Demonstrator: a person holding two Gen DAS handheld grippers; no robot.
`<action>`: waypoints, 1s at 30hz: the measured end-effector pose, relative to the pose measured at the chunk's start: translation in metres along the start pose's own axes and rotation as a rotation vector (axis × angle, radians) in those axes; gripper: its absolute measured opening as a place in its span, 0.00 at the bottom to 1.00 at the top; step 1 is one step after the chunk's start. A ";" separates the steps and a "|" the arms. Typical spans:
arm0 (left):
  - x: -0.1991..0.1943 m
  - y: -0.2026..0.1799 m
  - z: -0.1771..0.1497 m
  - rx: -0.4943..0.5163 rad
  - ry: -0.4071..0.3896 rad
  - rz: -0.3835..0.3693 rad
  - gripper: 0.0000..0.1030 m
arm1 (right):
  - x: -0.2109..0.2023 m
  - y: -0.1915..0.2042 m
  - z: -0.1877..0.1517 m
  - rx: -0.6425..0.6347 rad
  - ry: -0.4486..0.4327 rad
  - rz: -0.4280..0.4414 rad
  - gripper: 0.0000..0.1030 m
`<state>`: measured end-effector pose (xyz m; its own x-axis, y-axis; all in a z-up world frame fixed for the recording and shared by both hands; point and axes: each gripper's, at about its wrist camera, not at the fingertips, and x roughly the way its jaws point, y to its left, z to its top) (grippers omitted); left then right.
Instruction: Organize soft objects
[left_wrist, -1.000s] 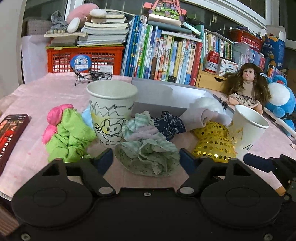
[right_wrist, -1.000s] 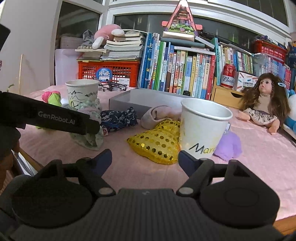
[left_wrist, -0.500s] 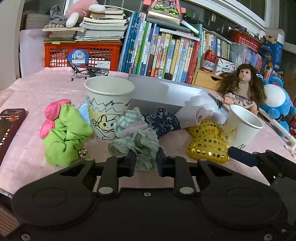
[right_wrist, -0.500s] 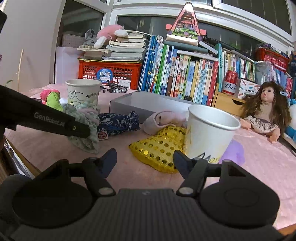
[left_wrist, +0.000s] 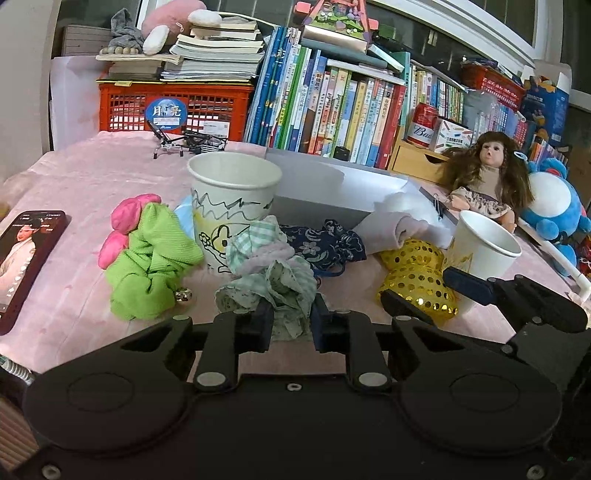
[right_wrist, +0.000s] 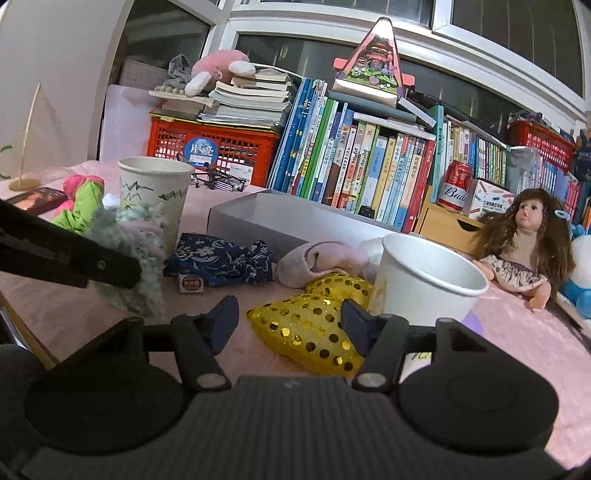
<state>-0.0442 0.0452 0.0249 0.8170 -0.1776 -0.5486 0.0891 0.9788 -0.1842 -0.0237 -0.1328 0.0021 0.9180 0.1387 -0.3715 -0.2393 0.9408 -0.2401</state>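
Observation:
My left gripper (left_wrist: 290, 321) is shut on the near edge of a pale green checked scrunchie (left_wrist: 269, 277), which sits in front of a drawn-on paper cup (left_wrist: 232, 206). A bright green scrunchie (left_wrist: 147, 266) and a pink one (left_wrist: 125, 218) lie to its left. A navy floral cloth (left_wrist: 325, 243), a pink sock (left_wrist: 391, 229) and a gold sequin scrunchie (left_wrist: 417, 277) lie to the right. My right gripper (right_wrist: 288, 325) is open, its fingers either side of the gold sequin scrunchie (right_wrist: 314, 317), beside a white paper cup (right_wrist: 424, 284).
A grey box (left_wrist: 332, 195) stands behind the pile. A phone (left_wrist: 22, 254) lies at the left table edge. A doll (left_wrist: 484, 177), a blue plush toy (left_wrist: 554, 206), books (left_wrist: 332, 107) and a red crate (left_wrist: 173, 107) line the back.
My left gripper closed on the green checked scrunchie and has lifted it slightly. My right gripper moved forward and down, so that its fingers are on either side of the gold sequin scrunchie.

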 end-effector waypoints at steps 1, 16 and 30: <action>-0.001 0.000 0.000 0.001 0.001 -0.001 0.19 | 0.001 0.001 -0.001 -0.009 0.001 -0.008 0.71; -0.014 -0.002 -0.004 0.024 -0.045 0.017 0.41 | 0.006 0.005 -0.002 -0.093 0.024 -0.027 0.37; -0.016 -0.002 -0.002 0.040 -0.133 0.078 0.78 | -0.041 -0.011 -0.005 -0.036 0.012 0.164 0.38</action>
<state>-0.0592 0.0454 0.0323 0.8904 -0.0883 -0.4465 0.0428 0.9929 -0.1111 -0.0604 -0.1506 0.0155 0.8620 0.2856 -0.4189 -0.3970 0.8941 -0.2072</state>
